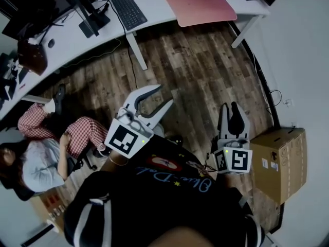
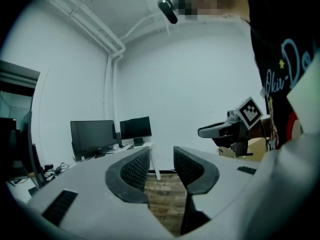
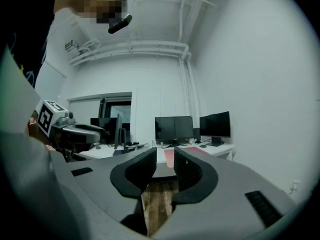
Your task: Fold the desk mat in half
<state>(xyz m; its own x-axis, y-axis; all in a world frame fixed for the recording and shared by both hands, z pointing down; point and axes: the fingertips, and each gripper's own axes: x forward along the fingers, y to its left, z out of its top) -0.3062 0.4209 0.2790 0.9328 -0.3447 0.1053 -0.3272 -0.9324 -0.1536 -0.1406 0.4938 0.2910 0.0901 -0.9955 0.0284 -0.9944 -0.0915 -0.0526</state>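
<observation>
Desk mat (image 1: pixel 199 4), pink, judged light, limp and best taken at its near corners, is laid flat on the far surface (image 1: pixel 157 8), while left hand-held gripper (image 1: pixel 160 98) and right hand-held gripper (image 1: pixel 230 108) are held open-jawed and empty.

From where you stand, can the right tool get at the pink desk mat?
Probably not yet. The right tool hangs open and empty near the body, while the desk mat lies on the white desk across the wood floor. Nothing blocks the way; stepping closer should do it.
</observation>
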